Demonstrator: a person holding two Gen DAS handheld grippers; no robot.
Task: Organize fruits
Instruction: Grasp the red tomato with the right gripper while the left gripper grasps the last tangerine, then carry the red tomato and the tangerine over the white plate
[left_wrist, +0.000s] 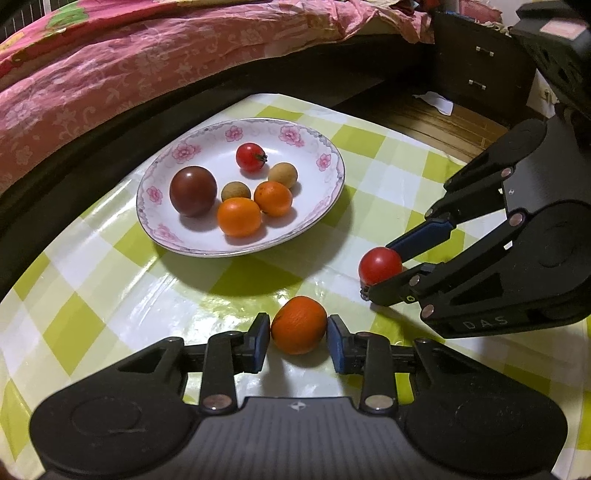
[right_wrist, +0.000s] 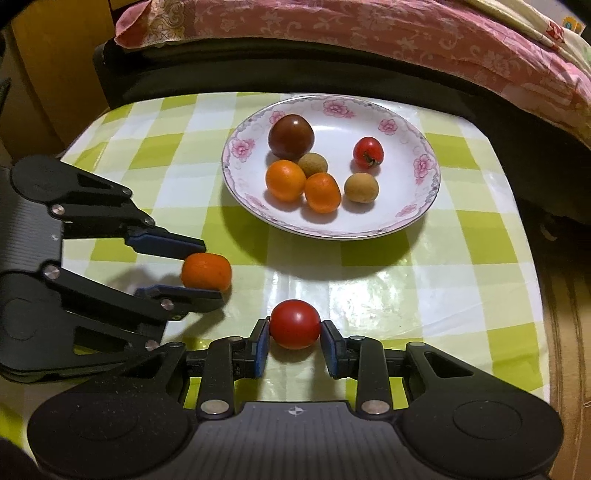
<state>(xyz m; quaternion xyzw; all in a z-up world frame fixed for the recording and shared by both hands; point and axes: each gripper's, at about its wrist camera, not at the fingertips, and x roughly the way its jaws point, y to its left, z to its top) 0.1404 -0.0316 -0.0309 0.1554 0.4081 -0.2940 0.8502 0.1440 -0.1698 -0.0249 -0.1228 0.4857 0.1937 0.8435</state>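
A small orange (left_wrist: 298, 325) sits between the blue pads of my left gripper (left_wrist: 298, 329), which is shut on it low over the checked cloth. My right gripper (right_wrist: 294, 326) is shut on a red tomato (right_wrist: 294, 323) just to the right. Each gripper shows in the other's view: the left gripper (right_wrist: 212, 271) with the orange (right_wrist: 206, 271), the right gripper (left_wrist: 378, 271) with the tomato (left_wrist: 380, 265). Behind them stands a white flowered plate (left_wrist: 207, 147) (right_wrist: 399, 192) with a dark round fruit (left_wrist: 192, 191), a red tomato (left_wrist: 250, 157), two small oranges and two brown longans.
The table wears a green-and-white checked cloth (left_wrist: 110, 295). A bed with a pink flowered cover (left_wrist: 129, 66) and a dark frame runs right behind the table. A dark drawer cabinet (left_wrist: 476, 66) stands at the back right. The table's right edge (right_wrist: 535, 295) drops to the floor.
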